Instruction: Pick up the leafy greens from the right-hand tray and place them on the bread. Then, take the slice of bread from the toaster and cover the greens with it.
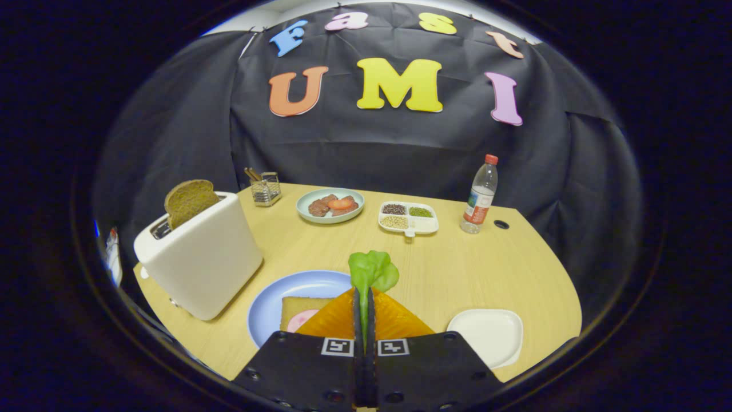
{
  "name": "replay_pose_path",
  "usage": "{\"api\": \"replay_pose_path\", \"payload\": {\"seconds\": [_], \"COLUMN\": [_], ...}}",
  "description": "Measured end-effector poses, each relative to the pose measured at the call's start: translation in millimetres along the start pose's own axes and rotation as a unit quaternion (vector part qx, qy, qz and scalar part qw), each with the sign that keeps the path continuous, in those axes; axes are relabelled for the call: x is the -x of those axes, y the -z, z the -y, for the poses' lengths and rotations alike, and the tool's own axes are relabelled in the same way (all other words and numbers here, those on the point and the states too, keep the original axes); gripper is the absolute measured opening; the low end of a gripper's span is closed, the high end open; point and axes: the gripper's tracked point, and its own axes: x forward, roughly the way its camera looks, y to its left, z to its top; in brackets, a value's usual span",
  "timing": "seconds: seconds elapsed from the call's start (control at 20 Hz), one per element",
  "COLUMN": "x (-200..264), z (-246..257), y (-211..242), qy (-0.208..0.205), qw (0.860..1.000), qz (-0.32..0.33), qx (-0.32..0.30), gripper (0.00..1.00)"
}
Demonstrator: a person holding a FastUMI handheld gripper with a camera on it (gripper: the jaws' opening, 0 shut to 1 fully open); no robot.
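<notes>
The gripper (364,297) has its orange fingers (334,317) pinching the ruffled green leafy greens (373,271), which stand up past the tips at twelve o'clock. Just below at ten o'clock lies the square bread slice (300,309) on a round blue plate (297,283). At ten o'clock stands the white toaster (200,263) holding brown toast (189,200); the empty white tray (486,335) sits at three o'clock, bare wooden tabletop (457,269) between.

We see table (457,269): pale wood-look top, smooth, matt. Toaster (200,263): glossy white plastic at table's left edge. Gripper (364,303) fingers: translucent orange, ribbed, pressed together on glossy leafy greens (373,270). Bottle (479,197): clear plastic. Blue plate (286,297): smooth, glossy.
</notes>
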Motion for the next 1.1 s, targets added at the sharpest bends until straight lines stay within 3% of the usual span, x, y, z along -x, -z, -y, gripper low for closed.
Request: {"api": "replay_pose_path", "payload": {"seconds": [0.55,0.85,1.0,1.05,1.1], "x": [-21,-33,-34,-33,-30], "z": [-22,-21,-52,-61,-70], "y": [3,16,31,33,36], "qy": [0.061,0.078,0.020,-0.003,-0.026], "qw": [0.992,0.988,0.997,0.998,0.999], "qz": [0.003,-0.006,-0.021,-0.032,-0.040], "qx": [0.107,0.130,0.074,0.045,0.015], "gripper": [0.01,0.00,0.01,0.09,0.09]}}
